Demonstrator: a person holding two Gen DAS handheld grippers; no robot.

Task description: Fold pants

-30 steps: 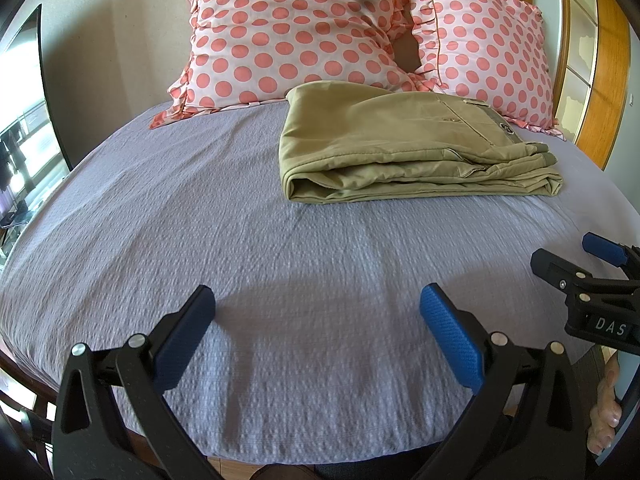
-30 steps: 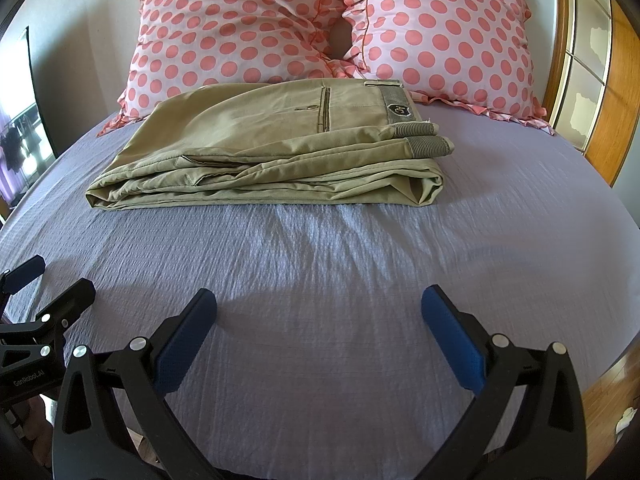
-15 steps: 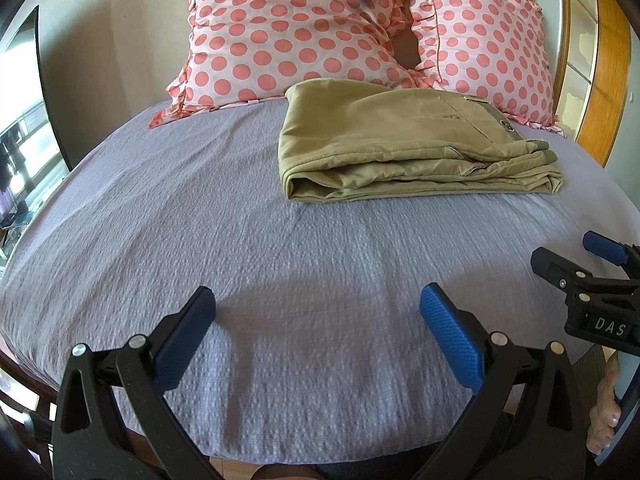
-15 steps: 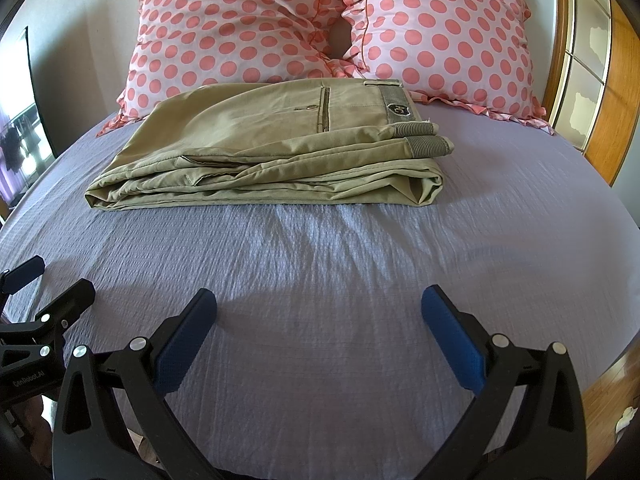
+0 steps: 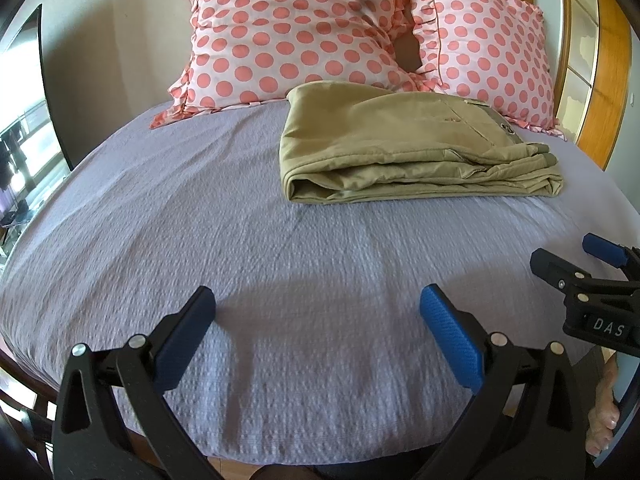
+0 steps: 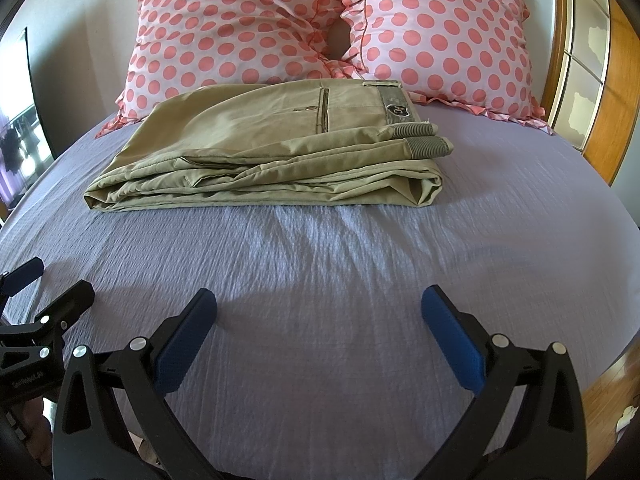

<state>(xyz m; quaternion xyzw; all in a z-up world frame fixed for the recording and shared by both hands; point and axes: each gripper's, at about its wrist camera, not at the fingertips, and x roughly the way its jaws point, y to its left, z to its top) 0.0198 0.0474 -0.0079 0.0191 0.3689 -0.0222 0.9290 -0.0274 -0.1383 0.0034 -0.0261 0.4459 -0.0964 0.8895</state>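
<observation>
Khaki pants point(image 5: 416, 156) lie folded in a flat stack at the far side of the bed, just before the pillows; they also show in the right wrist view point(image 6: 276, 152), waistband to the right. My left gripper point(image 5: 318, 308) is open and empty, low over the near part of the bed, well short of the pants. My right gripper point(image 6: 320, 312) is open and empty, also near the bed's front edge. Each gripper shows at the other view's side edge: the right one point(image 5: 576, 264), the left one point(image 6: 44, 284).
A lilac bedspread point(image 5: 240, 240) covers the bed point(image 6: 500, 220). Two pink polka-dot pillows point(image 5: 296, 28) point(image 6: 444, 28) lean at the head. A wooden frame with glass panes point(image 6: 592, 92) stands at the right. A dark screen point(image 5: 24, 80) stands at the left.
Both grippers have drifted slightly; the left view now sits a little lower on the scene. The pants have not moved. Both grippers stay open.
</observation>
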